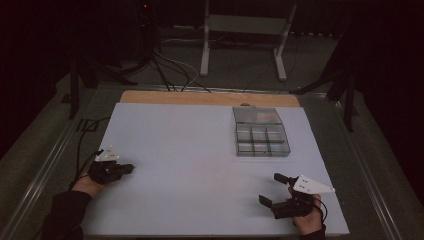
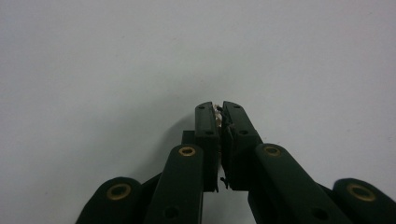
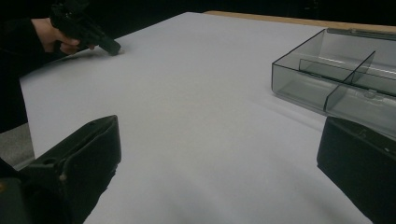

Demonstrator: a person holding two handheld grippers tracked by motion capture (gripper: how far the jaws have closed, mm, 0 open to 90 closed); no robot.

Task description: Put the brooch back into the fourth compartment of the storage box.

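Scene: I sit at a table covered by a pale white sheet [image 1: 200, 165], a two-jaw gripper in each hand, in a dim room.

My left gripper [image 1: 127, 168]: it rests low on the sheet at the near left. In the left gripper view its jaws are pressed together on a tiny pale scrap [image 2: 217, 110] at the very tips (too small for me to say what it is).

My right gripper [image 1: 274, 189]: it sits at the near right, jaws spread wide with nothing between them, pointing across the table toward the left.

Compartment box [image 1: 260, 132]: a clear, smoky plastic box stands on the far right of the sheet, well apart from both grippers. Its lid lies folded back on the far side.

Box contents: in the right gripper view the box [image 3: 336, 79] shows thin dividers, and the compartments I can see into look bare. From the high view I cannot tell whether any small piece lies inside.

Done so far: I judge that the small scrap is now pinched, so the pick-up looks made, and the box already stands open.

Left to do: as I read it, the scrap must travel from the near left over to the box at the far right and go into one compartment. My right gripper has taken hold of nothing yet.
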